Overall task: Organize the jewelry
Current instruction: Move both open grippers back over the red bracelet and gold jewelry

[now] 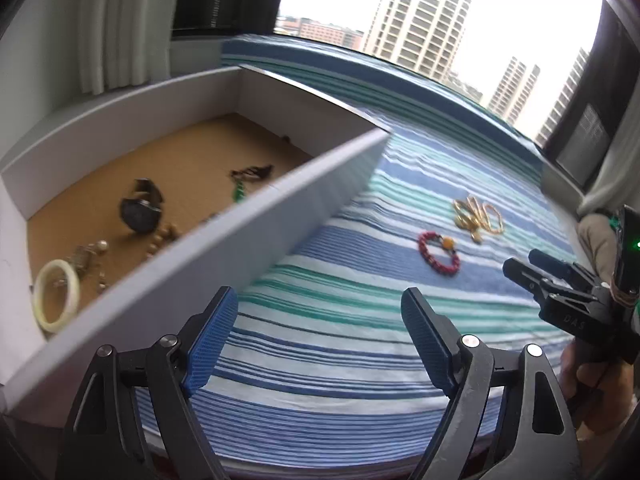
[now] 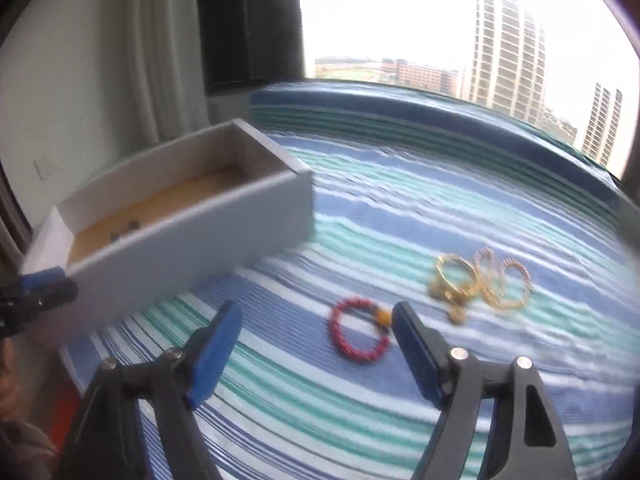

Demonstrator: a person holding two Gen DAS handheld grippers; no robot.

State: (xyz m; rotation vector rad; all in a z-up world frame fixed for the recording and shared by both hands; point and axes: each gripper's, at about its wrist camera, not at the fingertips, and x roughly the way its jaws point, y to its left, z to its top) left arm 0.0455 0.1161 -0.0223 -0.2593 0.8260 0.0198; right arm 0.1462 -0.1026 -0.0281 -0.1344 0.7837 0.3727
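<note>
Left view, my left gripper [image 1: 318, 334]: spread wide, empty, over the striped cloth [image 1: 360, 360].
Box [image 1: 224, 236]: holds a watch [image 1: 140, 208] and bangle [image 1: 56, 294].
Right view, my right gripper [image 2: 316, 344]: wide, empty.
Red bracelet [image 2: 358, 334]: on the cloth beside the gold chains [image 2: 480, 280].

The left wrist view looks low along the white box's [image 1: 208, 256] near wall, toward the window [image 1: 440, 20]. The right wrist view faces the same way, closer to the red bead bracelet [image 2: 358, 334]. Both share the striped bedspread [image 1: 360, 320], box, bracelet and gold chains [image 2: 480, 280].
</note>
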